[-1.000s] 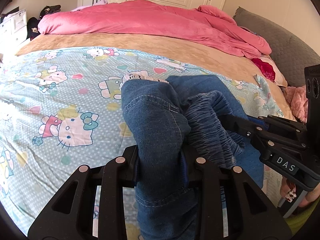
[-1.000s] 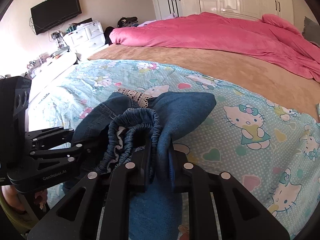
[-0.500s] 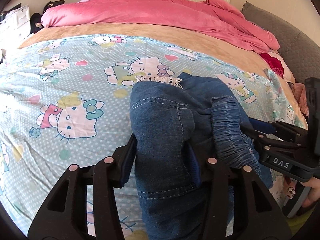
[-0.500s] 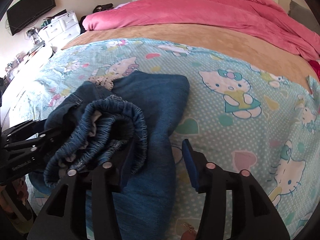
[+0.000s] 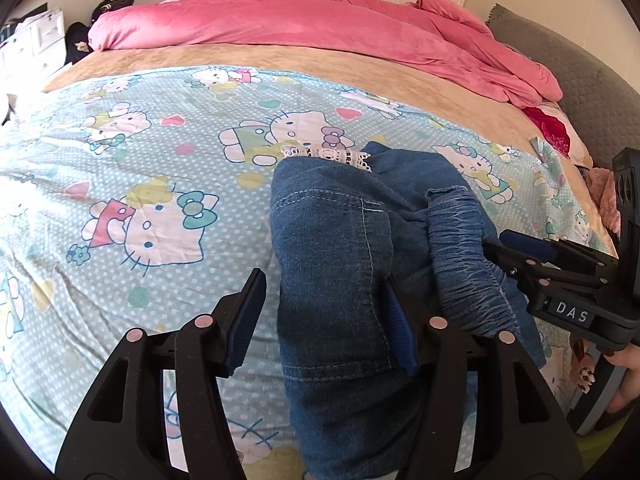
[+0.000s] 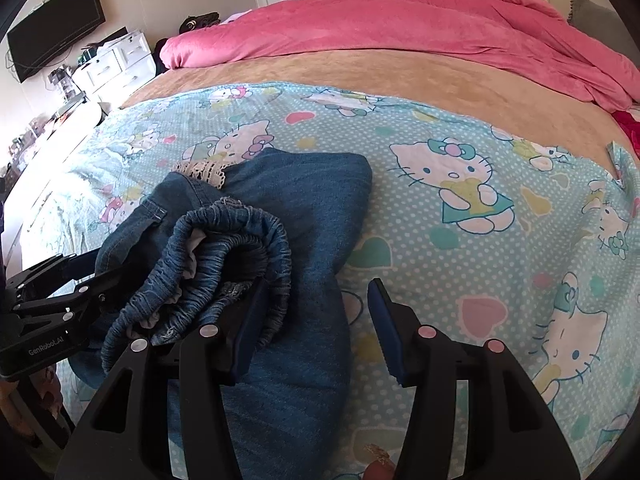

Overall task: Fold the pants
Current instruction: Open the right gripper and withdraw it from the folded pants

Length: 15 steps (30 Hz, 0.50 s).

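Note:
Blue denim pants (image 5: 332,248) lie folded in a bundle on the Hello Kitty sheet (image 5: 140,184), with a lace-trimmed hem (image 5: 324,155) at the far end and the gathered elastic waistband (image 6: 224,248) on top. My left gripper (image 5: 324,320) is open, its jaws standing on either side of the near denim fold. My right gripper (image 6: 312,320) is open too, its left finger (image 6: 248,320) against the waistband and the cloth loose between the jaws. Each gripper shows in the other's view, the right one (image 5: 560,276) beside the waistband and the left one (image 6: 52,296) at the bundle's left.
A pink duvet (image 5: 320,28) is heaped across the far side of the bed, with a tan blanket (image 6: 360,72) in front of it. A grey headboard (image 5: 592,88) is at the right. White drawers (image 6: 112,64) and a wall television (image 6: 52,28) stand at the left.
Both grippers have opened and let go of the pants. The bundle has come down from the raised hold and now rests flat on the sheet.

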Each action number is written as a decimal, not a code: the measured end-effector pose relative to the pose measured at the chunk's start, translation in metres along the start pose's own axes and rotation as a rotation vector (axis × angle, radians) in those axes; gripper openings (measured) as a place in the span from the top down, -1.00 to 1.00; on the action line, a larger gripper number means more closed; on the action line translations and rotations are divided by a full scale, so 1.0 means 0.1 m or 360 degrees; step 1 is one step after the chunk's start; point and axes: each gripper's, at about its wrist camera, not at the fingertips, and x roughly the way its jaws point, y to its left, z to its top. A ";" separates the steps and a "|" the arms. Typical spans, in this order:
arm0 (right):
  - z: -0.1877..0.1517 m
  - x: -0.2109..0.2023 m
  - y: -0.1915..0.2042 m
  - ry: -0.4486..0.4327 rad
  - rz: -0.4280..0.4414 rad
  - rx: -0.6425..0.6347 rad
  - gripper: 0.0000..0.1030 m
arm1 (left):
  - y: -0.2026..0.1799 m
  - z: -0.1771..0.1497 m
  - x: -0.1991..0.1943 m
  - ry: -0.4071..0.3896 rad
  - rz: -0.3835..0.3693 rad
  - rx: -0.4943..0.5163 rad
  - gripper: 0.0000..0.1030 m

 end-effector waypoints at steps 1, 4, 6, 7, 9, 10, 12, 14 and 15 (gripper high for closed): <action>0.01 -0.01 0.00 -0.0005 -0.0008 0.0001 0.01 | 0.01 0.00 -0.01 -0.0003 0.0002 0.0000 -0.03; 0.02 -0.06 -0.03 -0.0021 -0.0016 0.0029 -0.01 | 0.02 -0.01 -0.07 -0.0014 0.0014 -0.0003 -0.11; 0.03 -0.11 -0.06 -0.0042 -0.0022 0.0055 -0.66 | 0.03 -0.01 -0.11 -0.0019 0.0030 -0.0006 -0.18; 0.03 -0.15 -0.07 -0.0068 -0.0026 0.0070 -0.66 | 0.04 -0.01 -0.12 -0.0022 0.0032 -0.0011 -0.21; 0.05 -0.20 -0.07 -0.0084 -0.0014 0.0080 -0.66 | 0.06 0.00 -0.17 -0.0031 0.0038 -0.0021 -0.33; 0.05 -0.22 -0.07 -0.0093 -0.0017 0.0083 -0.66 | 0.06 0.00 -0.19 -0.0038 0.0042 -0.0023 -0.37; 0.06 -0.27 -0.07 -0.0115 -0.0016 0.0088 -0.76 | 0.06 0.01 -0.24 -0.0053 0.0056 -0.0020 -0.52; 0.07 -0.33 -0.06 -0.0135 -0.0016 0.0089 -0.80 | 0.06 0.01 -0.31 -0.0076 0.0072 -0.0016 -0.58; 0.08 -0.35 -0.06 -0.0142 -0.0014 0.0090 -0.82 | 0.06 0.01 -0.33 -0.0085 0.0075 -0.0018 -0.64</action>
